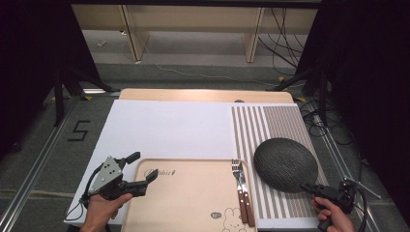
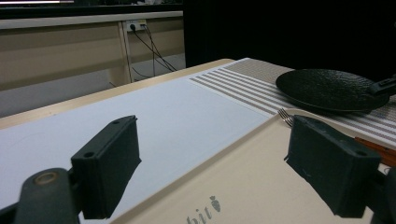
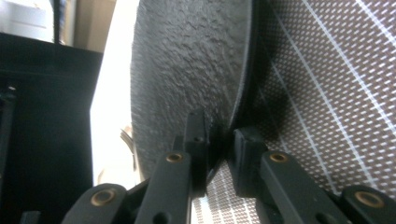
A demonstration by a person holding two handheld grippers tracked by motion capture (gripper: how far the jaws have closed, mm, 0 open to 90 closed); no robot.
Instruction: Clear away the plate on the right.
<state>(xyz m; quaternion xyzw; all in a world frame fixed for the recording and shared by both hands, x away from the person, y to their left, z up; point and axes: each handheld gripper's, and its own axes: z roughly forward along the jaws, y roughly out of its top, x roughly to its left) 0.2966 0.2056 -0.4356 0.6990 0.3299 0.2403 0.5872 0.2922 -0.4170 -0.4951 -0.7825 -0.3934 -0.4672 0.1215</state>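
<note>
Dark textured plate (image 1: pixel 285 164) resting on the striped placemat (image 1: pixel 270 126) at the right of the table, roughly round, so no long axis to reckon with; only the rim matters. Right gripper (image 1: pixel 310 187) meeting that rim at about 5 o'clock on the plate as seen from the high view, jaws drawn nearly together, one above and one beneath the edge. Seen along its own jaws, right gripper (image 3: pixel 219 147) pinching the plate (image 3: pixel 187 70) edge, pads pressed on either face, plate tilted up off the placemat (image 3: pixel 327 93) on that side. Left gripper (image 1: pixel 140 168) well apart, at about 9 o'clock from the plate, jaws spread wide over the near-left corner of the beige tray (image 1: pixel 193 193), holding nothing. Fork and knife (image 1: pixel 242 193) lying lengthwise along the tray's right edge, between tray and plate. Right hand (image 1: pixel 333 215) clearly the nearer; any lift likely to hinge on that 5 o'clock grip, with the far rim at 11 o'clock liable to droop.
</note>
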